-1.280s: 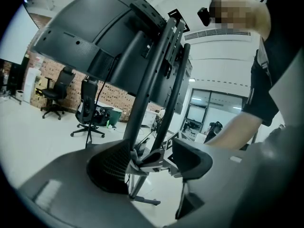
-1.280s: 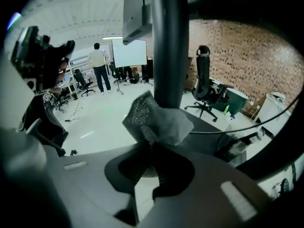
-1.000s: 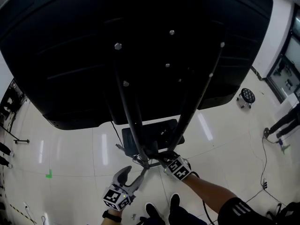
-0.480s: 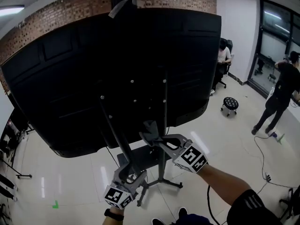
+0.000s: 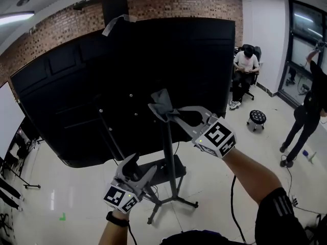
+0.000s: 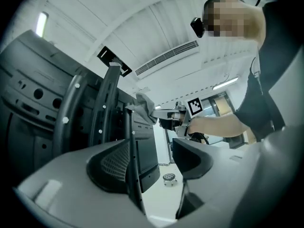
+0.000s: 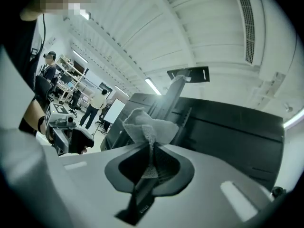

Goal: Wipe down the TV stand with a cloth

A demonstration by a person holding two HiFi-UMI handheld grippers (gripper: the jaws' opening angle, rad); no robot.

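Where the view is nearest, the left gripper sits low with its jaws standing apart; its own view shows a thin dark strut crossing in front of one pad while the other pad stands clear, so nothing is clamped, and whether the strut touches cannot be told. Higher and just beyond, the right gripper is closed on the cloth, which is pinched at a bunched fold so that a loose grey tuft stands out ahead of the jaws. That tuft lies close against the upright pole of the stand, near the point where the pole meets the back of the TV; contact cannot be confirmed. Below, the pole runs down to a dark shelf and splayed feet on the pale floor. Judged from these views, the cloth is light, soft and limp: it will fold round a tube rather than slide flat, and it is best kept gripped at its gather with the free tuft as the wiping face. The stand looks stiff, slim and smooth, and top-heavy under the large panel, so light pressure along the tubes seems wise, with the free gripper able to steady a strut. Farther off are a stool, a seated person, a standing person and a brick wall.
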